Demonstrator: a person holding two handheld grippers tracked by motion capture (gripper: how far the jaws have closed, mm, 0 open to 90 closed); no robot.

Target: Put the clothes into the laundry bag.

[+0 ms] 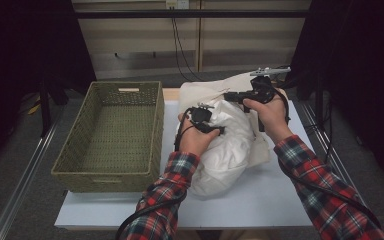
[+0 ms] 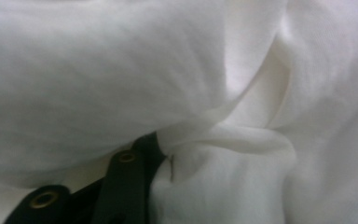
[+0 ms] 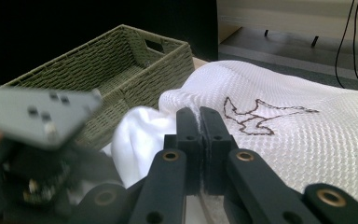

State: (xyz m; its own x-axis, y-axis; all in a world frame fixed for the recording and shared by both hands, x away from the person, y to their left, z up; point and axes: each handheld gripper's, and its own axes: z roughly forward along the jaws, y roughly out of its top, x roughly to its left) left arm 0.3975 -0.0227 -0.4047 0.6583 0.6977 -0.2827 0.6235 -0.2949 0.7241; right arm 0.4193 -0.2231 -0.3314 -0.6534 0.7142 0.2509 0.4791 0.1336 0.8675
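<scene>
We see a desk (image 1: 260,200) carrying a woven green basket (image 1: 111,135) along its left edge and, beside it toward the far right corner, a white mesh bag (image 1: 207,90) with a soft white garment (image 1: 227,150) bulging from it toward the middle of the desk; the basket and the bag lie just beside each other, and the basket holds nothing visible. The right gripper (image 3: 199,121) sits at the far edge of the bag; in the right gripper view its two black jaws stand pressed together, pinching a thin fold of the bag's mesh, next to a dark stitched outline (image 3: 261,114) on that fabric; the basket rises behind at the left of that view. The left gripper (image 1: 205,122) lies on top of the garment near the bag's opening; in the left gripper view white cloth crowds close around the lens and one black jaw emerges from beneath a fold; we cannot tell whether its pads press on the cloth. Both forearms, in red plaid sleeves (image 1: 325,185), enter from the near edge of the desk; a cable (image 1: 140,215) trails along the left sleeve.
</scene>
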